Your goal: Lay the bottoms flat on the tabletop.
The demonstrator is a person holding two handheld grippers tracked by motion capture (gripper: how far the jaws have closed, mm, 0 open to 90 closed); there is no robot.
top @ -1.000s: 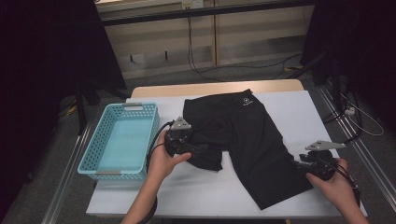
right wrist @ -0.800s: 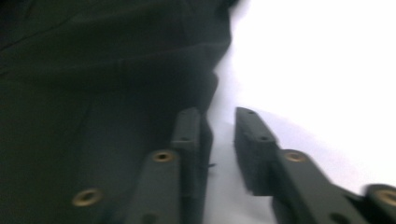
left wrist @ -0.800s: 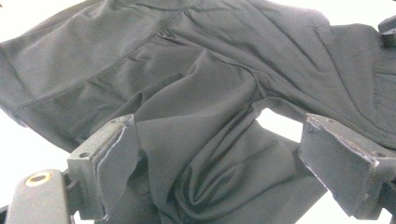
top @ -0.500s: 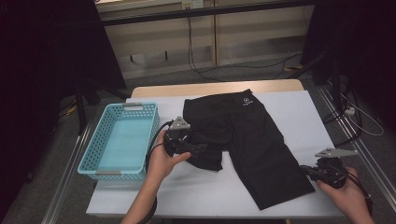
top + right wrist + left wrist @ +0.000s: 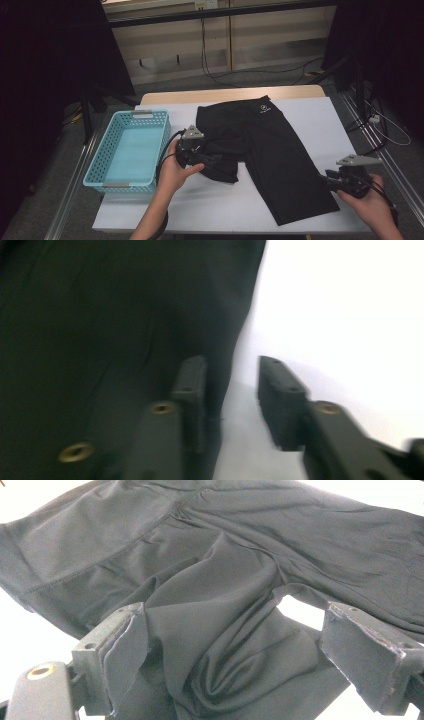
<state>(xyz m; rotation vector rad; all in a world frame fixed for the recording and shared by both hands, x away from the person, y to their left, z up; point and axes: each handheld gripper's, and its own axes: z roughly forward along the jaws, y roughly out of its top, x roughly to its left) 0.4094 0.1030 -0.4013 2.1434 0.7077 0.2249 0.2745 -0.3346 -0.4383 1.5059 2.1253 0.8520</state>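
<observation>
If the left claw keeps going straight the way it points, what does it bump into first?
Most likely the bunched leg of the black shorts, which already lies between the open left claw; depth is hard to judge.

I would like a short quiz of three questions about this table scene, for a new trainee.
1. True or false: the blue basket has clothes inside.
2. Which gripper has its fingers open around bunched fabric of the black shorts? A) left gripper B) right gripper
3. Fill in: the right gripper is at the edge of the shorts' ____ leg, the one away from the basket.

Key: 1 false, it is empty. 2 A. 3 flat.
</observation>
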